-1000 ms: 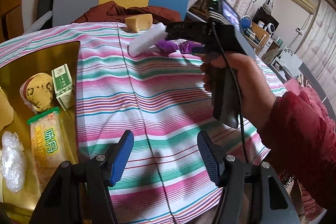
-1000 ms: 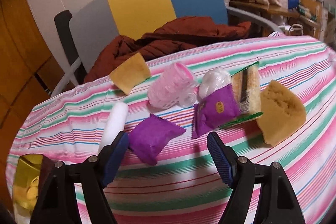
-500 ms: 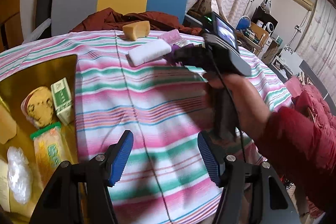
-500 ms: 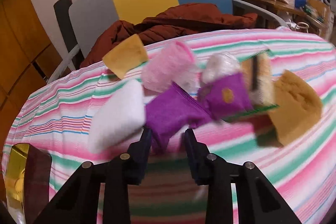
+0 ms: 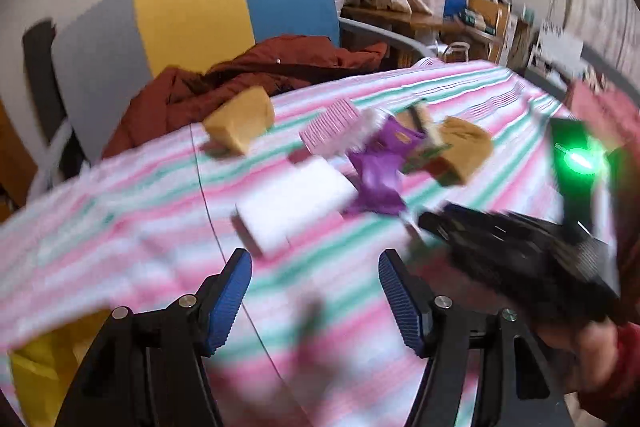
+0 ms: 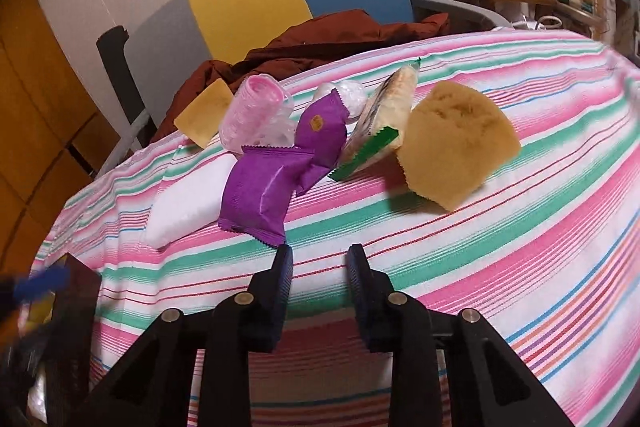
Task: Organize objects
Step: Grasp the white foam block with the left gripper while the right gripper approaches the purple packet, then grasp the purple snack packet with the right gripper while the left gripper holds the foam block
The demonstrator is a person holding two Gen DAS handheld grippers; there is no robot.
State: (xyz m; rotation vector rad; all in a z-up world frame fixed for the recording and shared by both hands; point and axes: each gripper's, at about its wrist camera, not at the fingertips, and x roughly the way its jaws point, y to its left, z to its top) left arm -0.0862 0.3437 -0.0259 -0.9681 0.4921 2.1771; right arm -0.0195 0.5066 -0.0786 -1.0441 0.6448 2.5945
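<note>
Seven loose items lie clustered at the far side of the striped tabletop (image 6: 480, 267), among them a white block (image 6: 188, 203), a big sponge (image 6: 456, 147) and a green-edged snack pack (image 6: 380, 123).

Step in hand, as judged: picking the near purple packet (image 6: 260, 199).
- Right hand-held gripper (image 6: 320, 255): jaws drawn in close, only cloth showing between them. The packet's corner sits just beyond its left fingertip, so the pick looks missed.
- Left hand-held gripper (image 5: 316, 275): jaws opening and empty, above bare cloth near the white block.

Next move, as judged: reopen the right jaws, push forward over the packet's edge and close again.

Unclear:
- The left view is motion-blurred.
- The gold tray (image 5: 44, 359) is cut off at the corner, so its contents are unreadable.
- The second purple packet (image 6: 324, 131) is partly overlapped.
</note>
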